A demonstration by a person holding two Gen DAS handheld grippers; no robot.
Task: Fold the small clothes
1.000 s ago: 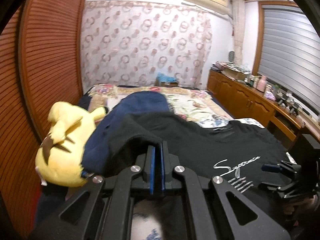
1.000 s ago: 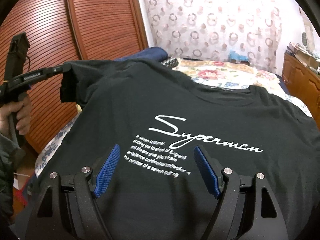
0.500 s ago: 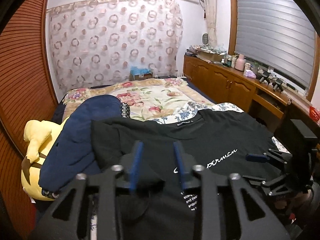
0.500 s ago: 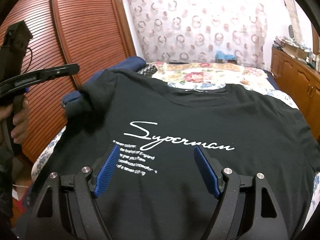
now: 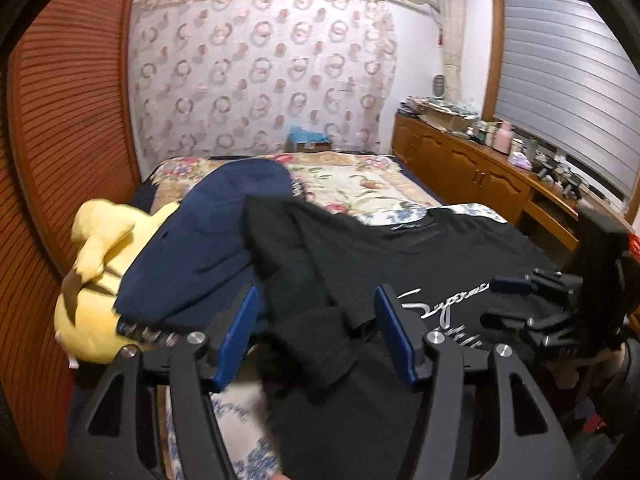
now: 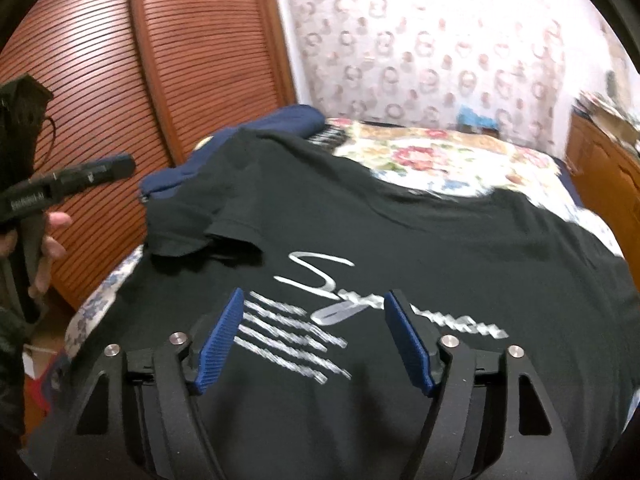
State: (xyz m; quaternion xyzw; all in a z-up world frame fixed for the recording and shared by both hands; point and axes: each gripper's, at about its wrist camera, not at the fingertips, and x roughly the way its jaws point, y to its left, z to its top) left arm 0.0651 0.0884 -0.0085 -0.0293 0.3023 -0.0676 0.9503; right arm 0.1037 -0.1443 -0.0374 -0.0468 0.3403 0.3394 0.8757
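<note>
left gripper (image 5: 316, 332) spread wide, blue pads either side of a folded-in sleeve, gripping nothing. right gripper (image 6: 316, 336) likewise spread above the white script of the black cotton t-shirt (image 6: 400, 240), lying on the floral bedspread (image 6: 452, 160).

Black printed T-shirt (image 6: 400, 248), flat on bed, left sleeve (image 6: 208, 224) folded inward

Louvred wardrobe (image 5: 60, 128); ringed curtain (image 5: 260, 76); shuttered window (image 5: 568, 92).
</note>
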